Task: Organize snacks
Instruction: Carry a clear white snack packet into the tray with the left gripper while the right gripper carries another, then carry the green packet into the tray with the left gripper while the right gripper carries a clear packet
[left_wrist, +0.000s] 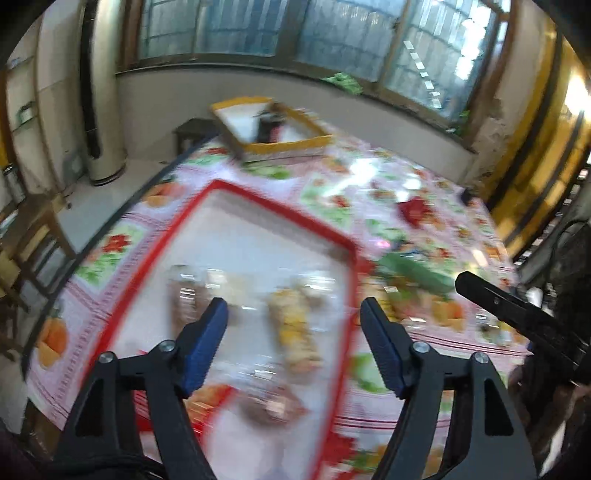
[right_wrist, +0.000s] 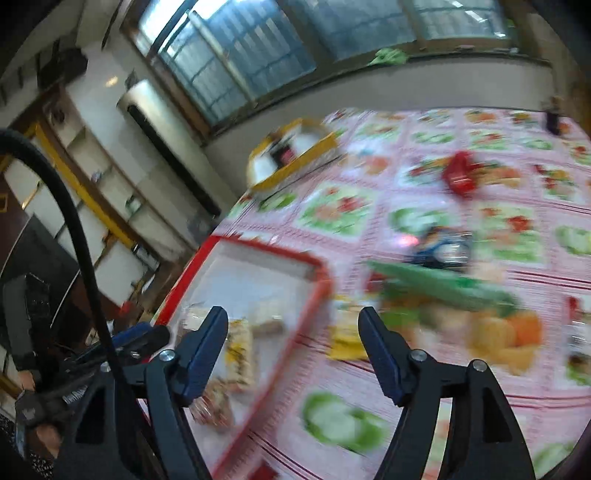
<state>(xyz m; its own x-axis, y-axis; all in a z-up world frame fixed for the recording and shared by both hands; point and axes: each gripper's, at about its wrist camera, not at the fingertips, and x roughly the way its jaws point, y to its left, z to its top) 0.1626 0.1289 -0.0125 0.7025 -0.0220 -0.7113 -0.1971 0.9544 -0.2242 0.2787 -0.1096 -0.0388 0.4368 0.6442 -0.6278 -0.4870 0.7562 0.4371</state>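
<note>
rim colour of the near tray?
Red rim, white inside; clearest in the left wrist view.

The tablecloth (right_wrist: 424, 122) is pink-and-white check, set with squares of fruit and vegetable prints — greens, reds, oranges. The near tray (left_wrist: 284, 210) has a red rim and a white floor; the far tray (left_wrist: 295, 144), toward the far left corner of the table, has a yellow rim and a white floor. Blurred snack packets in the red tray (left_wrist: 295, 325) show yellow, tan and brown. On the cloth lie a green packet (right_wrist: 443, 284), a red one (right_wrist: 460, 173), a dark blue one (right_wrist: 443, 247) and a yellow one (right_wrist: 345, 343). Both grippers — left (left_wrist: 293, 314), right (right_wrist: 293, 323) — are black with blue pads.
</note>
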